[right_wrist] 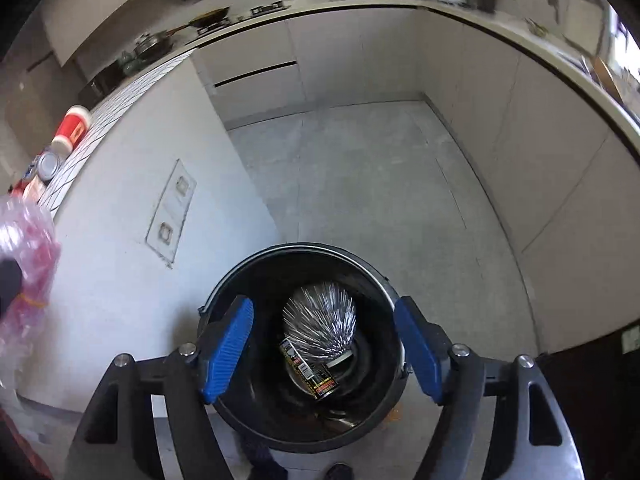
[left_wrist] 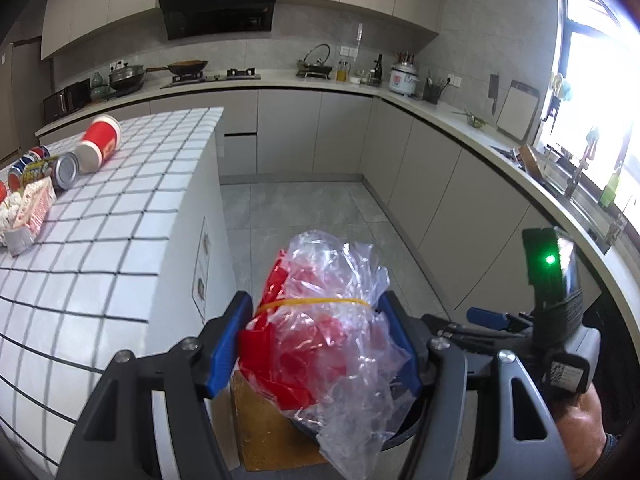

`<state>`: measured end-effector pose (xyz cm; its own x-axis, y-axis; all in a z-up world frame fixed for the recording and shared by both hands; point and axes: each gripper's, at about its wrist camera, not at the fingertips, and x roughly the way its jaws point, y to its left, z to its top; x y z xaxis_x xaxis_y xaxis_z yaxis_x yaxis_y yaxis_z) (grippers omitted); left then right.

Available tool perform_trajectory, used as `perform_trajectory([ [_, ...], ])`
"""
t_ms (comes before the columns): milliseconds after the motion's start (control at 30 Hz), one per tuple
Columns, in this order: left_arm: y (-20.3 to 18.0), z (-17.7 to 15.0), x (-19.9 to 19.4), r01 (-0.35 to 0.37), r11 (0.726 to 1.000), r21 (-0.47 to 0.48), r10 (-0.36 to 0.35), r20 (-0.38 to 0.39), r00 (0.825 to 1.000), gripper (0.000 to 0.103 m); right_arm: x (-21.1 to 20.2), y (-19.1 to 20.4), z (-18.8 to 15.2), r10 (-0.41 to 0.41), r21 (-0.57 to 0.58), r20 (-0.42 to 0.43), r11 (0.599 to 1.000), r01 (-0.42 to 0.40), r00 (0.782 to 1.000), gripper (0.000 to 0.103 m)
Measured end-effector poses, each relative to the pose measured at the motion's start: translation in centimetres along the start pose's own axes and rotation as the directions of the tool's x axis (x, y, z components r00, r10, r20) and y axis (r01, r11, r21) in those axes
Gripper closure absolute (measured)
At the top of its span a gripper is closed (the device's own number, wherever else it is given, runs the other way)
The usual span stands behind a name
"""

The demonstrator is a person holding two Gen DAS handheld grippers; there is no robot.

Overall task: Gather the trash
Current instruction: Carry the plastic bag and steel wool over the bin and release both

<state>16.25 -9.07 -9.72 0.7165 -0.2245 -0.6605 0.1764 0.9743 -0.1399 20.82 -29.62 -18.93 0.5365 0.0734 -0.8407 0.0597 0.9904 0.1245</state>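
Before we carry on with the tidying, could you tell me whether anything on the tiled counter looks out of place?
Yes: a red paper cup and two drink cans lie tipped on their sides on the tiled counter, beside crumpled wrappers near its left edge.

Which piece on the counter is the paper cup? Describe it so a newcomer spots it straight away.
Find the white tiled counter with the dark grid lines, left of the kitchen floor. Trash lies along its left edge, and the paper cup is the piece farthest back, tipped on its side. It alone is red with white ends; the cans beside it are metal.
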Motion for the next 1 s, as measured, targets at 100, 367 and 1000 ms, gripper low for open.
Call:
perform_trajectory([
  [100, -0.9, -1.4, 1.5, -0.001, 1.0, -0.005, 0.001, -0.027, 1.0, 0.037, 0.1, -2.1, -0.5, -0.009, 0.053, 0.004, 0.999, 0.009, 1.0, 0.028],
  [367, -2.6, -5.6, 7.1, 0.003, 0.998, -0.059, -0.011, -0.128, 0.992, 0.037, 1.9, -4.3, -1.6, -0.045, 0.059, -0.019, 0.997, 0.046, 0.999, 0.028],
  [1000, -4.3, -2.7, 1.5, -0.086, 0.996, -0.014, 0.084, -0.122, 0.989, 0.005, -3.0, -5.5, 0.5, -0.066, 0.092, 0.032, 0.994, 0.063, 0.997, 0.019],
])
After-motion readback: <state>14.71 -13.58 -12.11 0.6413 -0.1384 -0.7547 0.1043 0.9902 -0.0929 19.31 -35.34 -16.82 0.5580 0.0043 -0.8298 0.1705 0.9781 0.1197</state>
